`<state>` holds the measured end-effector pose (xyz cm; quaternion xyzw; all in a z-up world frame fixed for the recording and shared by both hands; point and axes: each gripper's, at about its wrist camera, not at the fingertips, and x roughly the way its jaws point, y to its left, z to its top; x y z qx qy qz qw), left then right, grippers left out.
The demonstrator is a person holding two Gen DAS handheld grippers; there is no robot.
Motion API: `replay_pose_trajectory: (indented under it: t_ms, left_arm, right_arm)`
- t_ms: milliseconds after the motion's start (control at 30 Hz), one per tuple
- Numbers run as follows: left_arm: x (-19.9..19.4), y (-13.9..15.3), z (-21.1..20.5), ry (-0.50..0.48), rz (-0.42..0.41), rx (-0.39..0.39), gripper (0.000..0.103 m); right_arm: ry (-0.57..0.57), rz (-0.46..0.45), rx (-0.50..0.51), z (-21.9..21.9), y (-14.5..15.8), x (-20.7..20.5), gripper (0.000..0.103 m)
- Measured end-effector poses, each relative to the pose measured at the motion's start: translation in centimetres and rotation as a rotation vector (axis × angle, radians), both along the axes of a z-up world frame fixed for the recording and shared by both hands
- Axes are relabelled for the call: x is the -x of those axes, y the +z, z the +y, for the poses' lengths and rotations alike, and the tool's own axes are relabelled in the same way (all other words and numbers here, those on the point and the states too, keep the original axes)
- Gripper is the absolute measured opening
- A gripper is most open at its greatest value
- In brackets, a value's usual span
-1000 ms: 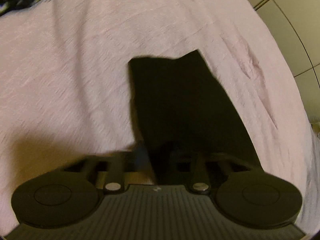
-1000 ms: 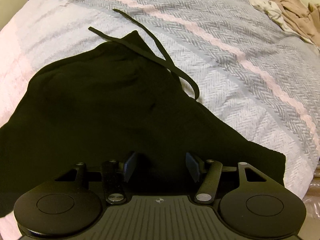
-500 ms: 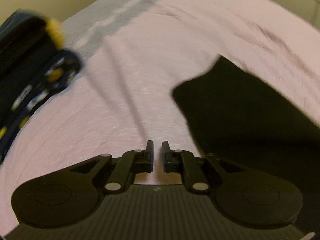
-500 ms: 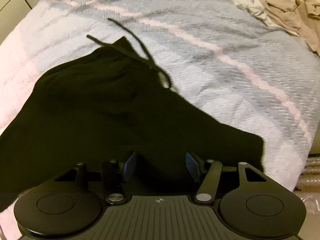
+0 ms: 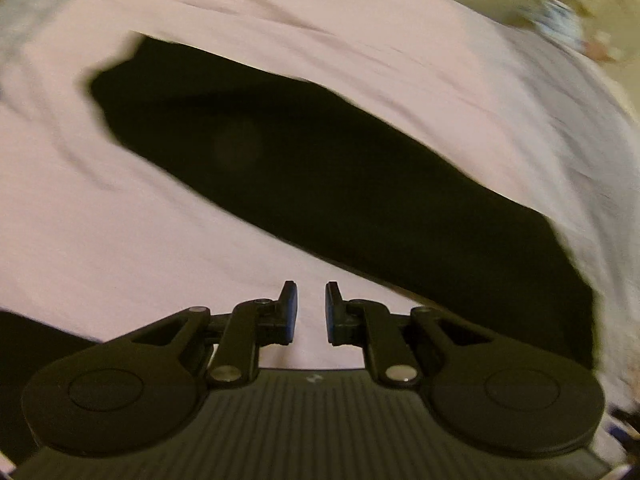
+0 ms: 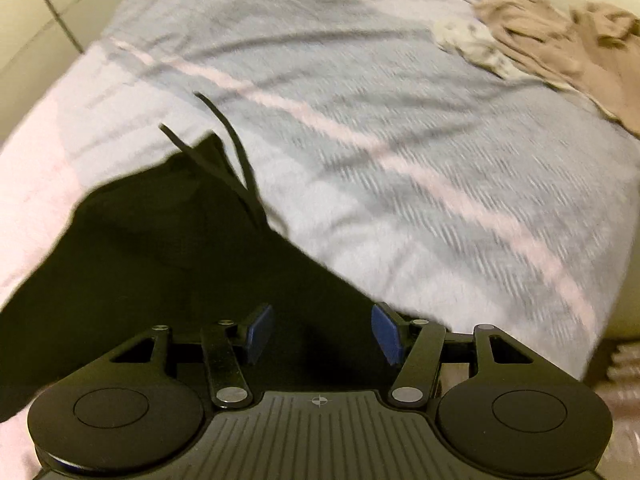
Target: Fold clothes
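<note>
Diagonally, black pants (image 5: 340,168) run upper-left to lower-right beyond left claw (image 5: 307,312).

Right tongs (image 6: 322,334) gape above black garment (image 6: 160,264) on striped bedspread (image 6: 400,140)

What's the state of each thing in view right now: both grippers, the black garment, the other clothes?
Left gripper: open by a narrow gap, empty, above the pink bedsheet.
Right gripper: open wide, empty, over the garment.
Black drawstring trousers: spread on the bed, unfolded; one leg lies flat and straight.
Black drawstring cords: loose, trailing onto the grey striped blanket.
Beige garment: crumpled heap, unfolded.
White patterned cloth: crumpled beside it.
</note>
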<state>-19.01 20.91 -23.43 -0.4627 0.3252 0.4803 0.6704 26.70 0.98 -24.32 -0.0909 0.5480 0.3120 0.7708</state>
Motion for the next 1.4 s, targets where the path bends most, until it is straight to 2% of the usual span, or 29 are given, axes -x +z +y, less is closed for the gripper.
replay_pose_trajectory:
  t_ms: [100,233,300,333,433,600,800,867,933,1000,1100,1200,1267,1300,1333,1367,1400]
  left_arm:
    - [-5.6,0.9,-1.6,-0.057,-0.073,0.036,0.009]
    - [-11.9,1.6,-3.4,-0.082,-0.076,0.030,0.009]
    - [-14.5,1.4,-4.1,-0.082,-0.069,0.030,0.009]
    - [-15.7,1.3,-4.4,-0.080,-0.066,0.030,0.009]
    - [-18.5,0.8,-5.2,-0.043,-0.082,0.057,0.009]
    - [-19.5,0.4,-5.5,0.009,-0.056,0.067,0.009]
    - [-19.5,0.7,-5.5,0.063,-0.021,0.074,0.009]
    - [-19.4,0.8,-5.3,0.073,-0.016,0.076,0.009]
    - [-19.2,1.0,-5.2,0.079,-0.018,0.077,0.009]
    - [-18.9,1.2,-5.2,0.080,-0.017,0.077,0.009]
    - [-18.2,1.8,-5.4,0.090,-0.019,0.063,0.009]
    - [-16.8,2.2,-5.7,0.125,-0.022,0.065,0.009]
    - [-15.9,2.4,-6.0,0.152,-0.023,0.069,0.009]
    - [-15.4,2.5,-6.1,0.166,-0.025,0.070,0.009]
    - [-14.8,2.6,-6.3,0.180,-0.027,0.071,0.009]
    - [-14.4,2.8,-6.5,0.191,-0.026,0.070,0.009]
    - [-14.0,2.9,-6.7,0.198,-0.024,0.067,0.009]
  right_arm:
    - [0.040,0.062,-0.108,0.2,-0.4,-2.9,0.059]
    - [0.086,0.111,-0.149,1.4,-1.6,-7.2,0.058]
    - [0.123,0.156,-0.191,2.3,-2.3,-9.3,0.047]
    - [0.134,0.181,-0.202,3.0,-2.8,-10.3,0.037]
    - [0.166,0.256,-0.236,5.1,-4.3,-13.2,0.036]
    - [0.197,0.331,-0.290,9.5,-7.0,-16.0,0.036]
    - [0.240,0.370,-0.256,12.9,-10.3,-16.5,0.034]
    - [0.265,0.369,-0.227,13.3,-11.2,-16.3,0.001]
    - [0.240,0.407,-0.286,12.2,-10.7,-16.8,0.000]
    - [0.215,0.444,-0.345,11.1,-10.1,-17.3,0.000]
    - [0.310,0.412,-0.490,9.4,-6.0,-16.3,0.000]
    - [0.567,0.377,-0.519,9.0,-2.3,-11.9,0.000]
    - [0.735,0.373,-0.460,9.0,-1.5,-7.9,0.000]
    - [0.814,0.344,-0.387,9.1,-1.7,-5.6,0.000]
    - [0.891,0.313,-0.311,9.2,-2.0,-3.3,0.011]
    - [0.946,0.271,-0.230,9.1,-2.6,-1.4,0.029]
    - [0.989,0.235,-0.171,8.7,-3.2,0.0,0.039]
